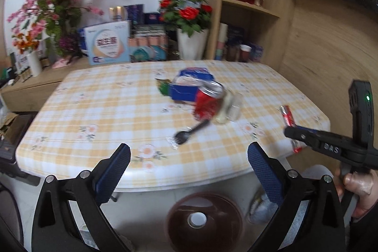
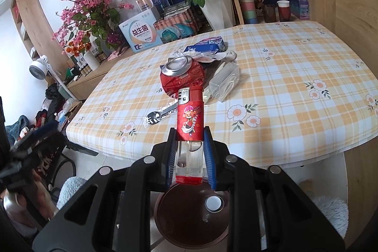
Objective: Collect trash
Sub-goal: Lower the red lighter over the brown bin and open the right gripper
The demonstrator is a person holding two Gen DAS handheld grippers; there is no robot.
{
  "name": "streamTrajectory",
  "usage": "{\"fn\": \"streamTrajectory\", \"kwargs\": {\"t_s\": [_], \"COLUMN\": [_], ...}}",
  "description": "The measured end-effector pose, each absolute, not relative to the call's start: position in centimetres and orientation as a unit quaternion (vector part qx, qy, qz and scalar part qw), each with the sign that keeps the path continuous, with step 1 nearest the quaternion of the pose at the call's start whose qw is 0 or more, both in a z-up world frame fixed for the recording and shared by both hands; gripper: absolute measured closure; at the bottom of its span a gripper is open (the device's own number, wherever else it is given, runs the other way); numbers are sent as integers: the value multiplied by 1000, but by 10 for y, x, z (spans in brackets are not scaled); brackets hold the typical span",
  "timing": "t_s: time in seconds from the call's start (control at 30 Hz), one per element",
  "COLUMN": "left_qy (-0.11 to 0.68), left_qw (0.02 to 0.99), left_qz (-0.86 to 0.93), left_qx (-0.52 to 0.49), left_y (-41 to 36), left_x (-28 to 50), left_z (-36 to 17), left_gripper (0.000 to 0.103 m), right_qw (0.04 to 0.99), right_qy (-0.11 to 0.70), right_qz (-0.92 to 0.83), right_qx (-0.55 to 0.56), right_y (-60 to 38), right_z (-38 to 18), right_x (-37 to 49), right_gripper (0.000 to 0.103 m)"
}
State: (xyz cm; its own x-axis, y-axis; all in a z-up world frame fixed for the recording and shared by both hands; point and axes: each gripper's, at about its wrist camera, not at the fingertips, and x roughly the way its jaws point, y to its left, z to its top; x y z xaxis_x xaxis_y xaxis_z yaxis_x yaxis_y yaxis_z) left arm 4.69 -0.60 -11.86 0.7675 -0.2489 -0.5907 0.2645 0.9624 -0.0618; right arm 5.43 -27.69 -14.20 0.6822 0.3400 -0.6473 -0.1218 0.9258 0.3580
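Right gripper (image 2: 190, 145) is clamped on one red lighter (image 2: 189, 119), pads on its clear lower body, cap end pointing at the counter (image 2: 295, 86). It's held over a brown bin (image 2: 191, 223) on the floor at the counter edge. Left gripper (image 1: 189, 167) is wide open with nothing between the pads, hanging over the near counter edge above the same bin.

Trash left on the counter, one cluster mid-surface:
- 1 crushed red can (image 2: 182, 77): light, thin metal, dented so it gives under squeeze. Rim edge may be sharp. Best taken across the squashed body.
- 1 clear plastic bottle (image 2: 224, 82) on its side, touching the can: light, slick, springy. Likely to squirt out of the pads, so grip mid-body, not the tapered end.
- 1 black plastic fork (image 1: 191, 131) with a clear wrapper at its head: stiff, very light, lies flat. Hard to get under; pinch the handle from the sides.
- 1 blue and white packet (image 2: 208, 45), soft, crumples, behind the can.
- Some clear film and a green scrap beside the packet; count unclear.

Lighter itself is rigid, smooth plastic, light. Current grip looks square and secure.
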Motion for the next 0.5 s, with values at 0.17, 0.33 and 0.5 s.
{"fn": "streamTrajectory", "kwargs": {"t_s": [0.17, 0.33, 0.5], "left_qy": [299, 285, 297], "left_qw": [951, 958, 954], "left_qz": [-78, -26, -10], "left_qx": [-14, -29, -34], "left_y": [35, 65, 78], "left_x": [49, 46, 45], "left_z": [-110, -106, -107], "left_gripper": [6, 6, 6], "right_qw": [903, 900, 898], "right_qy": [384, 391, 398], "right_qz": [136, 148, 161], "right_qx": [134, 121, 101], "right_y": [-267, -254, -240], "right_z": [-143, -143, -141], "right_x": [55, 53, 49], "right_gripper": [78, 78, 78]}}
